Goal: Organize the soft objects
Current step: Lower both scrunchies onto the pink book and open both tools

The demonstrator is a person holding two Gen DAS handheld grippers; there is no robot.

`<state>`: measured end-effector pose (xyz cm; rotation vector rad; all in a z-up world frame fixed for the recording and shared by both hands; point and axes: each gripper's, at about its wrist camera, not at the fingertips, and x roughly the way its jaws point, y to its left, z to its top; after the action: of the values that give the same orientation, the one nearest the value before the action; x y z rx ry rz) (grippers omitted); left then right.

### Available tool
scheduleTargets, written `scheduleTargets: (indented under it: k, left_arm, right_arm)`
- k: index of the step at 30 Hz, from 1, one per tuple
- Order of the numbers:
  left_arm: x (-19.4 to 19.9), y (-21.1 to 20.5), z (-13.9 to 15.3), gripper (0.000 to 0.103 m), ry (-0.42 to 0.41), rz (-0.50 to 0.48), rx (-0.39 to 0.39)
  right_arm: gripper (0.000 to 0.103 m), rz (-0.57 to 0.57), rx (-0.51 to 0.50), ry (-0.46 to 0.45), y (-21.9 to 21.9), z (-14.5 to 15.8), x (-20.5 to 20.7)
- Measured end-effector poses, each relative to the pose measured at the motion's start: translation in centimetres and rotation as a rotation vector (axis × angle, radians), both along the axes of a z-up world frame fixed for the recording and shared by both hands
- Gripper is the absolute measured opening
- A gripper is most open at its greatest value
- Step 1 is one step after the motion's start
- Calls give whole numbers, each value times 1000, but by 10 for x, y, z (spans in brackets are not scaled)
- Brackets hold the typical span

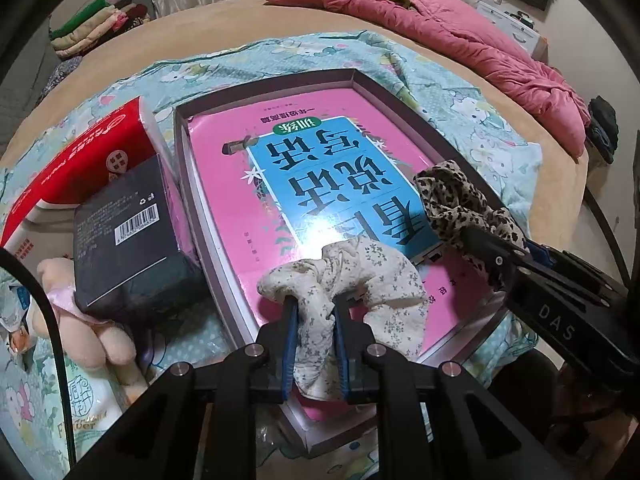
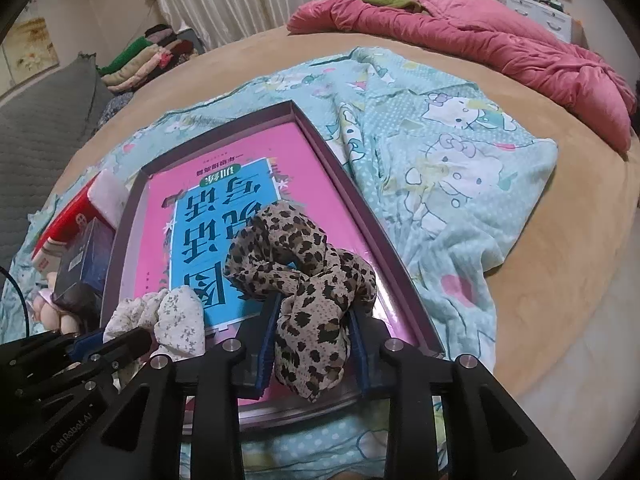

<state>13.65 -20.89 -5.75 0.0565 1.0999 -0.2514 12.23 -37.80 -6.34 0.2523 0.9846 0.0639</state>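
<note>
My left gripper is shut on a white floral scrunchie and holds it over the near end of a shallow box with a pink and blue book in it. My right gripper is shut on a leopard-print scrunchie over the same box, to the right of the left one. The leopard scrunchie and the right gripper show in the left wrist view. The white scrunchie shows in the right wrist view.
The box lies on a Hello Kitty sheet on a tan bed. Left of the box are a red carton, a dark box and a plush toy. A pink quilt lies at the far side. Folded clothes are stacked at the far left.
</note>
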Motion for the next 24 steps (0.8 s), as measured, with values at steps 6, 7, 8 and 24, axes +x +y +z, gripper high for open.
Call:
scheduleTargets:
  k: [6, 7, 8, 24]
  left_arm:
    - [-3, 1, 0, 21, -1, 7, 7]
    - [-3, 1, 0, 21, 0, 7, 7]
    - [-3, 1, 0, 21, 0, 8, 10]
    - [-10, 6, 7, 46, -9, 7, -14]
  right_arm:
    - [35, 0, -13, -12, 1, 3, -2]
    - [39, -2, -17, -13, 1, 4, -3]
    - [42, -3, -20, -14, 1, 4, -3]
    - [48, -52, -30, -133, 1, 27, -15]
